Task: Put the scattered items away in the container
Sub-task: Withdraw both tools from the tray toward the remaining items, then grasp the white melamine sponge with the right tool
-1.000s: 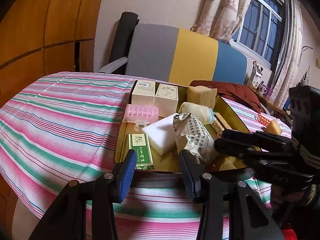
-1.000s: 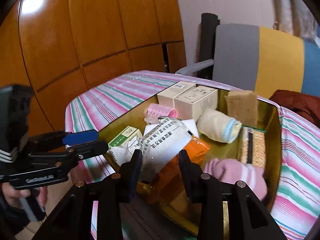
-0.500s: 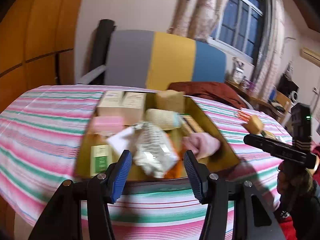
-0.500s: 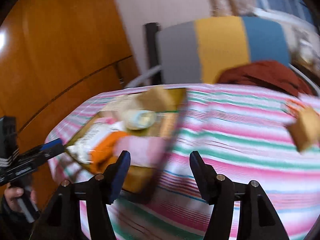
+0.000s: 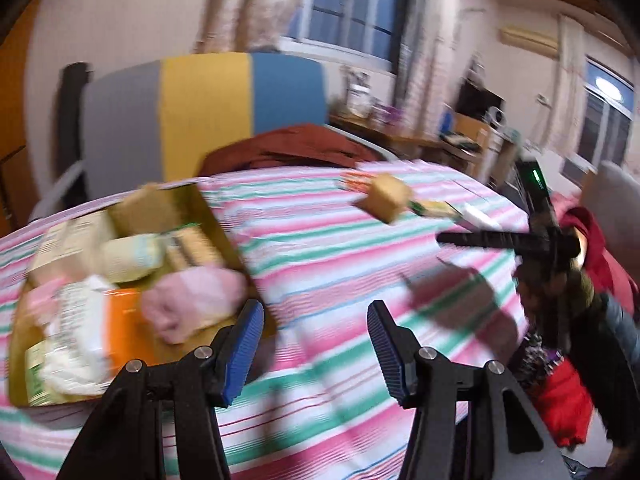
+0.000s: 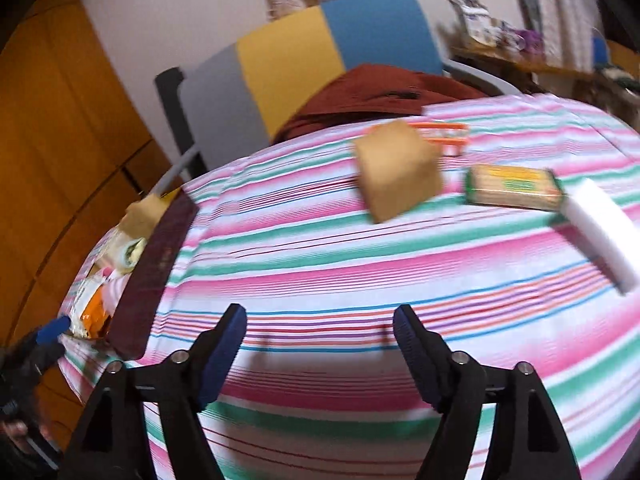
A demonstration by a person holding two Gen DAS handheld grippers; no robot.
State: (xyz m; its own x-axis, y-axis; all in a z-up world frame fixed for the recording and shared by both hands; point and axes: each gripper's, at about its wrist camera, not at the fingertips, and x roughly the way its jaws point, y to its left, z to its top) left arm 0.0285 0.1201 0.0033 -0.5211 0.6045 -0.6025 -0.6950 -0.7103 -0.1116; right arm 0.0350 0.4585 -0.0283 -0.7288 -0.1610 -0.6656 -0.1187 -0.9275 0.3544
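Both tools are empty with jaws spread wide: the right gripper (image 6: 320,344) hangs over bare striped tablecloth (image 6: 320,272), seemingly lined up on the loose things beyond, and the left gripper (image 5: 316,340) sits just off the container's near right corner. Past that open cloth lie a tan sponge block (image 6: 398,168), a flat yellow-green packet (image 6: 514,186) and a white bar (image 6: 600,228), well apart from the already crowded container (image 5: 224,236) at the table's left; an orange item (image 6: 444,136) lies farthest, near the far edge.
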